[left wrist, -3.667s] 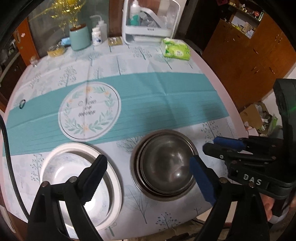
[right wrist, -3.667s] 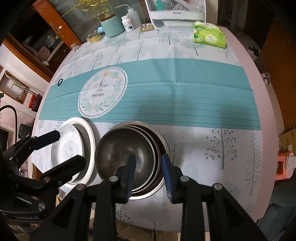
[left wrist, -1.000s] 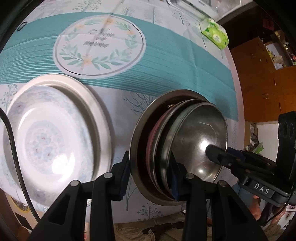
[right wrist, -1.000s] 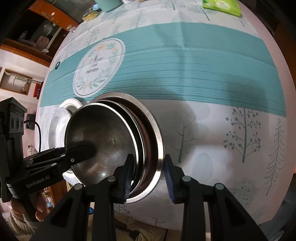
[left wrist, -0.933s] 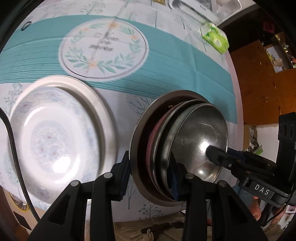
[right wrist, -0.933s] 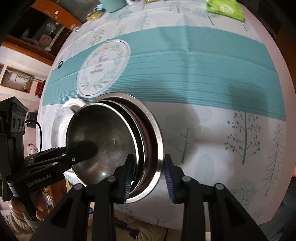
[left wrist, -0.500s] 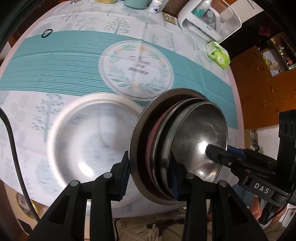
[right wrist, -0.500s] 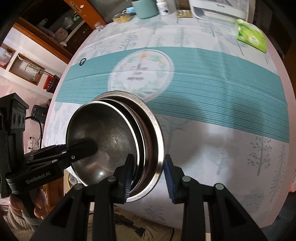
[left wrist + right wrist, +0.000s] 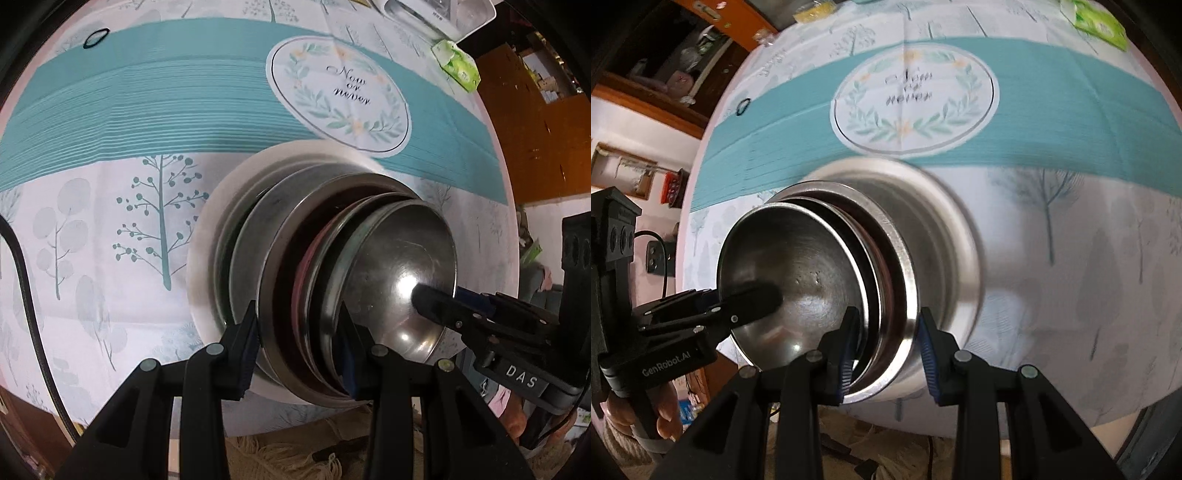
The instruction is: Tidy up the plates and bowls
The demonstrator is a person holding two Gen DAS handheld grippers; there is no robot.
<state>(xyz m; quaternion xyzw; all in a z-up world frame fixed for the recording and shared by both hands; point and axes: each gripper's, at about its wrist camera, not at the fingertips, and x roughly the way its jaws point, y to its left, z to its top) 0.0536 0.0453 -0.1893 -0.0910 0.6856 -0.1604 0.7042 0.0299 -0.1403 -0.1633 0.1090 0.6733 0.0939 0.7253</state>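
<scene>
Nested steel bowls (image 9: pixel 369 280): clamped at opposite rims by left gripper (image 9: pixel 299 354) and right gripper (image 9: pixel 886 347), held over white plate (image 9: pixel 207 236), apparently just above it. To be lowered level, centred, before release.

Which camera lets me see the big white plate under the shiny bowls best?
The left wrist view. There the white plate shows a wide stretch of pale rim to the left of the stack of metal bowls. In the right wrist view the plate is blurred, and the bowls hide most of it.
</scene>
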